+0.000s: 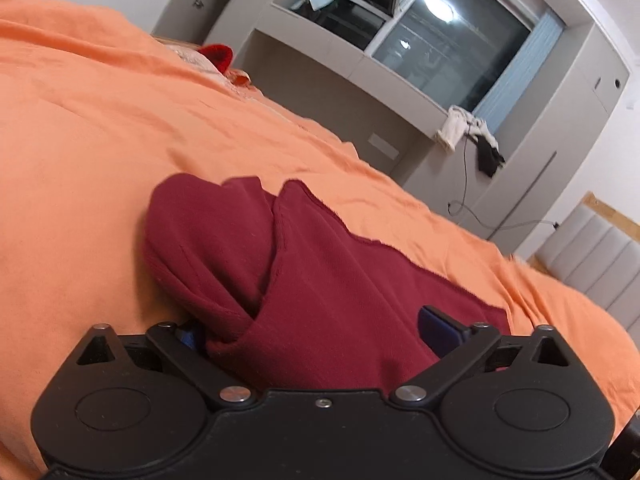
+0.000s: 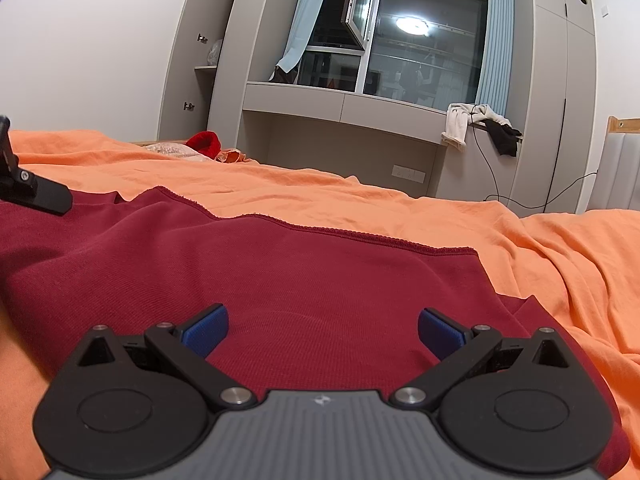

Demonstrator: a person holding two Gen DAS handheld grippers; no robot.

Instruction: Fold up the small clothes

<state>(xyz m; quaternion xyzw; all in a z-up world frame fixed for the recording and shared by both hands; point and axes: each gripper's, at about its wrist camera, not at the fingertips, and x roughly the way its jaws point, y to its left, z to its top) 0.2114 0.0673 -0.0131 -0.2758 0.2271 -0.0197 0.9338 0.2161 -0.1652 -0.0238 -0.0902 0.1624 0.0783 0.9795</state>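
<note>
A dark red garment [image 1: 320, 272] lies on the orange bed sheet [image 1: 100, 140]. In the left wrist view its near part is bunched into a fold that fills the space between the wide-apart blue pads [image 1: 438, 332] of my left gripper [image 1: 316, 336]; the left pad is mostly hidden by the cloth. In the right wrist view the garment [image 2: 280, 276] lies flat, its hem running across. My right gripper [image 2: 322, 332] is open just above it, blue pads [image 2: 208, 330] wide apart, nothing between them. The left gripper's black body [image 2: 28, 184] shows at the far left on the garment.
A red item [image 2: 206, 142] and a pale bundle lie at the bed's far edge. Behind are grey built-in cabinets [image 2: 344, 116], a window with blue curtains, clothes hanging on a shelf edge [image 2: 480, 126], a dangling cable, and a padded headboard [image 2: 622, 168] at right.
</note>
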